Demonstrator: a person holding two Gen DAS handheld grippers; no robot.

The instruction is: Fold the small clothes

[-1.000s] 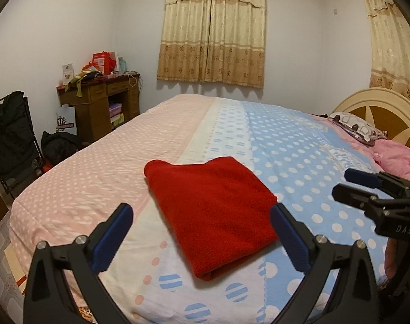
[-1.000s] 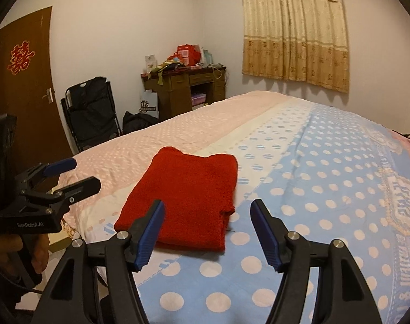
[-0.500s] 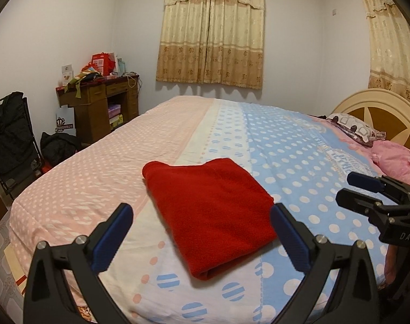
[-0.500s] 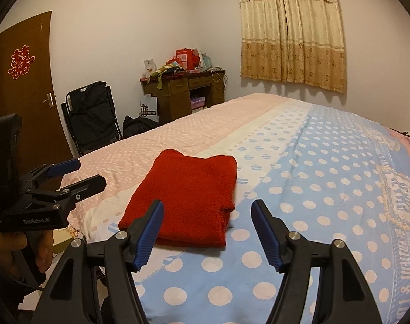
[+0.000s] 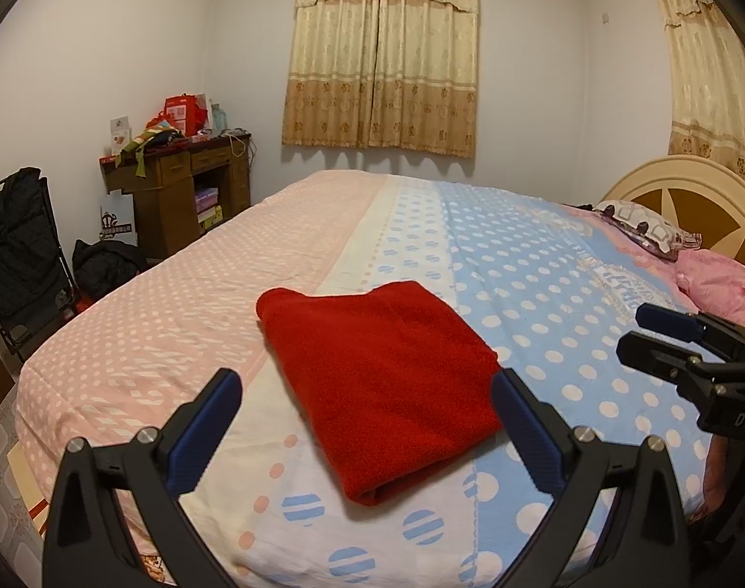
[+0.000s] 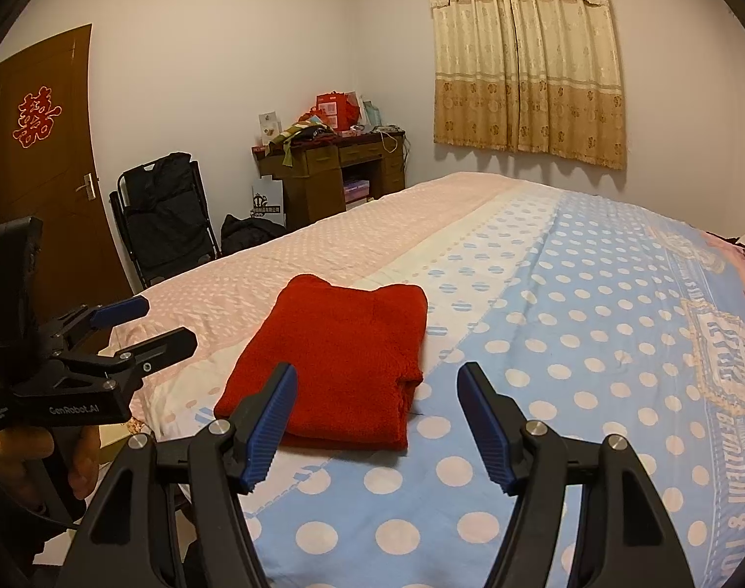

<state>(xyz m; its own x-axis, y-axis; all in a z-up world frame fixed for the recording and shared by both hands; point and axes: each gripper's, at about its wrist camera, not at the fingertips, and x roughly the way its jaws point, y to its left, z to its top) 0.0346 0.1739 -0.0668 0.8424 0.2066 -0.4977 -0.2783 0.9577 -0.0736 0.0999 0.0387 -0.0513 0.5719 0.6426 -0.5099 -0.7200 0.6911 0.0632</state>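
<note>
A red fleece garment [image 5: 377, 382] lies folded into a flat rectangle on the bed near its front edge; it also shows in the right wrist view [image 6: 338, 357]. My left gripper [image 5: 365, 392] is open and empty, held above and short of the garment. My right gripper [image 6: 375, 377] is open and empty, held off the garment's near right corner. Each gripper shows in the other's view: the right one [image 5: 637, 330] at the right edge, the left one [image 6: 169, 323] at the left, hand-held.
The bed [image 5: 544, 294] has a pink, white and blue polka-dot cover. Pillows [image 5: 642, 230] and a headboard [image 5: 686, 196] lie at the right. A cluttered wooden desk [image 6: 333, 166], a black folding chair [image 6: 161, 215], a black bag [image 6: 250, 235] and a door [image 6: 39, 171] stand on the left.
Both grippers have drawn back and lifted slightly from the garment, so it sits a little further away in both views. The garment has not moved.
</note>
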